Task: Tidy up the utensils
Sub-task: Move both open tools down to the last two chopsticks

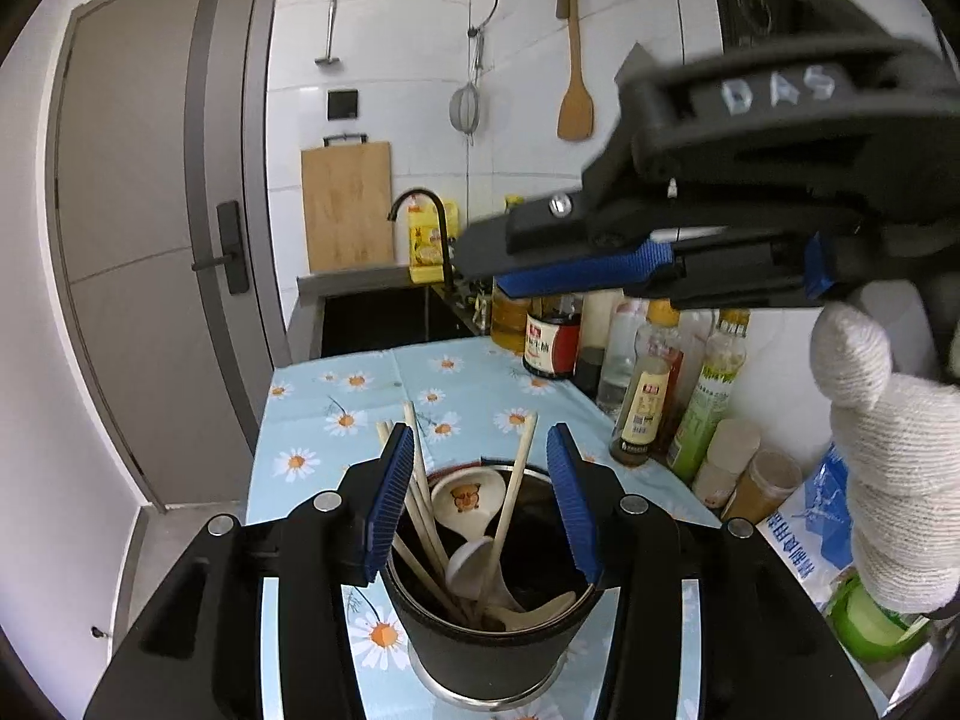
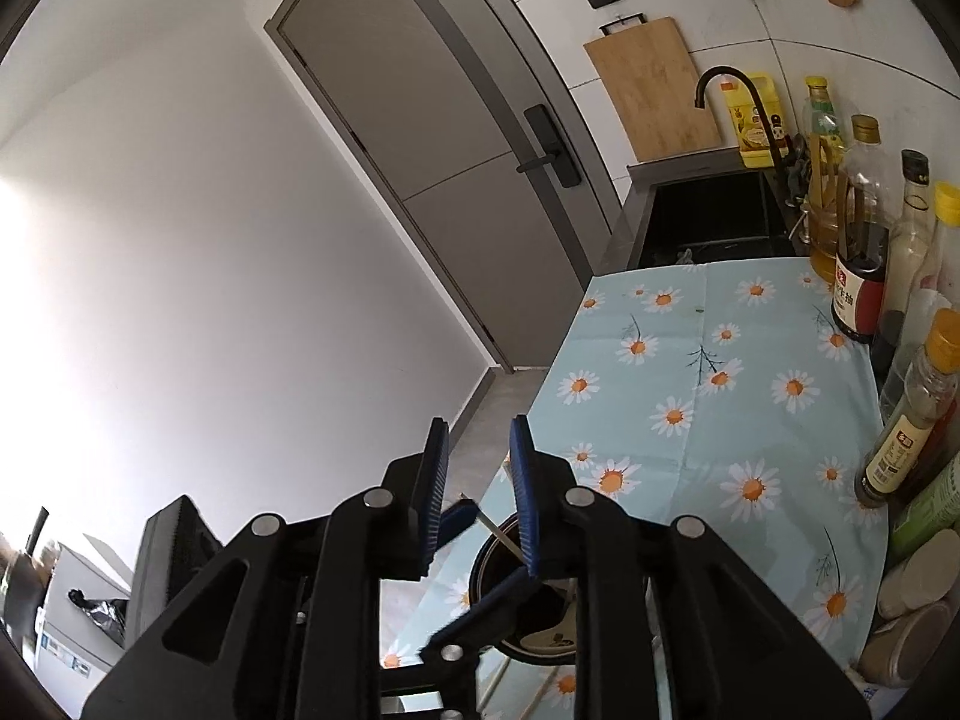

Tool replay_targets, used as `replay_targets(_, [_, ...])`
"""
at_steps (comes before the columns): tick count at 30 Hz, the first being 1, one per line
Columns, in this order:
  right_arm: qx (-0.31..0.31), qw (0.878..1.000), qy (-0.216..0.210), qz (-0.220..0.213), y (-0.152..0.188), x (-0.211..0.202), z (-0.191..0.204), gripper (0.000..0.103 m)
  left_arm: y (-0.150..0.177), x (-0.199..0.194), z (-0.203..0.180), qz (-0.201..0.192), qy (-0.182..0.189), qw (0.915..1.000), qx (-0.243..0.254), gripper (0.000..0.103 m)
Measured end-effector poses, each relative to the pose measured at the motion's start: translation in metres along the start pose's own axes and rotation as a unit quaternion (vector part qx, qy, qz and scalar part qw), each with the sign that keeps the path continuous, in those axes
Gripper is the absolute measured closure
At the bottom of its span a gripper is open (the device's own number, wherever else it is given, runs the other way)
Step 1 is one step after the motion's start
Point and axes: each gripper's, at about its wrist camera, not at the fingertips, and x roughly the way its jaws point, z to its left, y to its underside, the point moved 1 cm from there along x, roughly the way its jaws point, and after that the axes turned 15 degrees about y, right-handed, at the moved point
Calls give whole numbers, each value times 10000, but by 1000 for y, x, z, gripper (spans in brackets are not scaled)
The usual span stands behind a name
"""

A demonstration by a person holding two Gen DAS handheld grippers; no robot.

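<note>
A black utensil pot [image 1: 480,654] stands on the daisy-print cloth [image 1: 372,396]. It holds several wooden chopsticks [image 1: 517,498], a white spoon with a printed picture [image 1: 465,501] and plain white spoons [image 1: 468,564]. My left gripper [image 1: 480,498] hangs just above the pot's mouth, open, its blue pads [image 1: 393,498] on either side of the upright chopsticks and not pressing on them. My right gripper [image 2: 478,480] is higher, open by a narrow gap with nothing in it. In the left wrist view it shows side-on [image 1: 489,270], held by a gloved hand [image 1: 870,450]. The right wrist view shows the pot [image 2: 483,567] below it.
Sauce and oil bottles [image 1: 648,396] and small jars [image 1: 726,462] line the right wall. A blue-white bag [image 1: 810,516] and a green-lidded tub [image 1: 864,618] lie near right. Behind the cloth are a dark sink [image 1: 384,318], a black faucet [image 1: 420,204] and a cutting board [image 1: 347,204].
</note>
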Motion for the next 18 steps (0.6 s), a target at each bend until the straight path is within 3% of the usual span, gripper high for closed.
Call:
replay_targets(9, [463,9986,-263,-42,5,-32,-10,71,-17,-40,-5,-275,-90,9995,-123,58])
replay_targets(13, [635,9975,-297,-53,20,-45,-13,71,-13,-60,-2,-177,-304,9985,-426,56])
replay_targets(18, [758,9962,-330,265,49,-40,-15,71,2,-85,1,20,-461,9967,-672,56])
